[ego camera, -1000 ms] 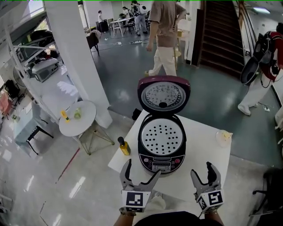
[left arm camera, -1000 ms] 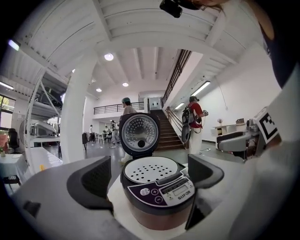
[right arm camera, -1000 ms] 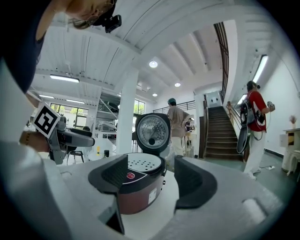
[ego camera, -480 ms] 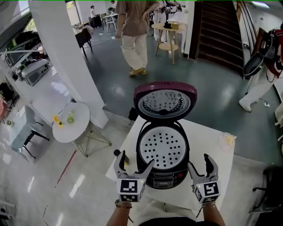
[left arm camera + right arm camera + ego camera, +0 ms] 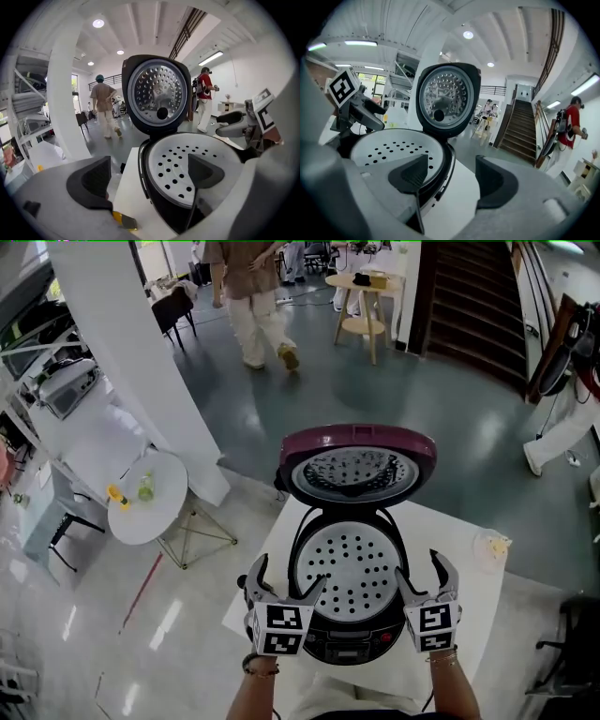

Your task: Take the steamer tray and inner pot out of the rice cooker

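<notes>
Both claws hang level with the rice cooker (image 5: pixel 349 652), one on each side of it. The left claw (image 5: pixel 286 577) stands released, nothing pinched: its inner jaw is over the steamer tray (image 5: pixel 349 570), its outer jaw outside the cooker's wall. The right claw (image 5: pixel 422 570) mirrors it, jaws spread and empty, straddling the opposite rim.

I'd call this the approach to the first lift. The tray sits in the cooker's mouth between the two claws. The inner pot must lie under it, but it's out of sight.

Next, each claw needs to drop onto the tray's thin edge and close there, then both should rise together and level.

The lid (image 5: pixel 356 460) stands open just beyond the claws, so straight up looks free. The table (image 5: pixel 469 596) has bare room outside the right claw. A small yellow thing (image 5: pixel 123 221) lies close under the left claw's outer jaw, so watch that side.
</notes>
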Demonstrator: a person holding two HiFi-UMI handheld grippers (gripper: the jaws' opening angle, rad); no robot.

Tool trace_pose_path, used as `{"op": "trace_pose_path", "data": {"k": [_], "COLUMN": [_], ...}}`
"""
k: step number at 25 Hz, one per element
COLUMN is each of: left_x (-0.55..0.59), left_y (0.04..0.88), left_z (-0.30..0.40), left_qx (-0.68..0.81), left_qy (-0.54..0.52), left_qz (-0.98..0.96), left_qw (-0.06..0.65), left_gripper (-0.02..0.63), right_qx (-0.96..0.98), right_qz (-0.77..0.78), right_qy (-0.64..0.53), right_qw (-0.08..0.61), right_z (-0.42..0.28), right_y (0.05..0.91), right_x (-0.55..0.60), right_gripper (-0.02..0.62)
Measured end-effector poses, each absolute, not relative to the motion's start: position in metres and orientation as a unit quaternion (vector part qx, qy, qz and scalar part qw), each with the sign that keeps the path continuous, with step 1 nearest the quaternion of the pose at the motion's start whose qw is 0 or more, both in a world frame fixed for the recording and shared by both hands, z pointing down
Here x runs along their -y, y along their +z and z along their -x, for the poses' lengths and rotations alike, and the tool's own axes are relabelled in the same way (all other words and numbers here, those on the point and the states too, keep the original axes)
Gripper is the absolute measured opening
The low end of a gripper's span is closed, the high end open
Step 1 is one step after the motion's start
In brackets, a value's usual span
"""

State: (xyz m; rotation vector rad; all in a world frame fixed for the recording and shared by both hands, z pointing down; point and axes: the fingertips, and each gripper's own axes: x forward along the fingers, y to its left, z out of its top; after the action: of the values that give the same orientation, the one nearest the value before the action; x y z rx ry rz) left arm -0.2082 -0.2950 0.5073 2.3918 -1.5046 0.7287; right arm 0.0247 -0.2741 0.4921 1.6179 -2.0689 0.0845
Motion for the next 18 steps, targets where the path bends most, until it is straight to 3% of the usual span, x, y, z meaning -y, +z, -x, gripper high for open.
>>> {"op": "trace_pose_path", "data": {"k": [11, 18], "left_x": [0.324, 0.328], "left_y": [0.551, 0.579], "left_z": [0.195, 0.189], "left_qx": [0.466, 0.437], "left_qy": [0.369, 0.435], "left_qz": [-0.798, -0.78], "left_qw": [0.099, 0.103], "left_gripper": [0.497, 0.41], "right_qx": [0.747, 0.737], "right_qz": [-0.555, -0.534], "right_qy": [0.039, 0.046], "right_qw": [0.363, 0.412], "right_z": [-0.014, -0.011], "right_y": [0.529, 0.542], "right_x": [0.317, 0.331], "right_gripper": [0.307, 0.307]}}
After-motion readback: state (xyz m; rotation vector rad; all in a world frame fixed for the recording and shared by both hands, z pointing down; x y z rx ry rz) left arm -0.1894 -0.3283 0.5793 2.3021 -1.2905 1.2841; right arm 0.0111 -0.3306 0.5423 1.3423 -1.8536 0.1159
